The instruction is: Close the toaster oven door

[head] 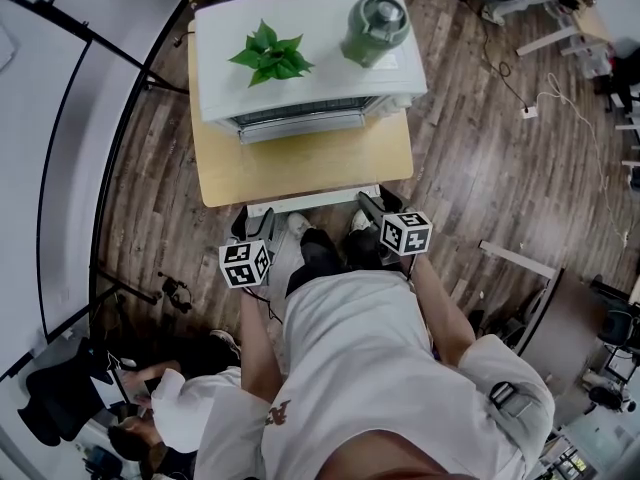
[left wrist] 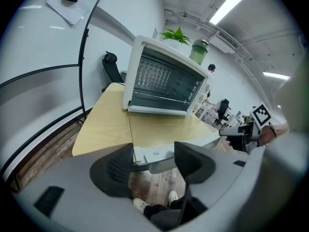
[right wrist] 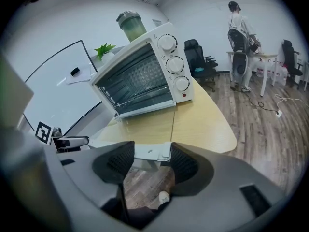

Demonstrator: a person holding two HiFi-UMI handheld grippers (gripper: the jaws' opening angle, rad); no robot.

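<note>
The white toaster oven [head: 300, 58] stands at the back of a light wooden table [head: 203, 158]. Its glass door [head: 300, 163] lies open and flat toward me, with the white handle [head: 312, 200] along its near edge. My left gripper [head: 255, 226] is at the handle's left end, and in the left gripper view the handle bracket [left wrist: 155, 157] shows between the spread jaws of the left gripper [left wrist: 153, 164]. My right gripper [head: 375, 206] is at the right end, and in its own view the handle [right wrist: 152, 152] shows in the wide gap of the right gripper [right wrist: 147, 161]. Neither pair of pads visibly presses on it.
A potted plant [head: 270, 53] and a green lidded jar [head: 375, 28] sit on top of the oven. A curved white partition [head: 60, 118] runs along the left. A person sits low at the left [head: 170, 408]. Another person [right wrist: 239, 37] stands near desks and chairs.
</note>
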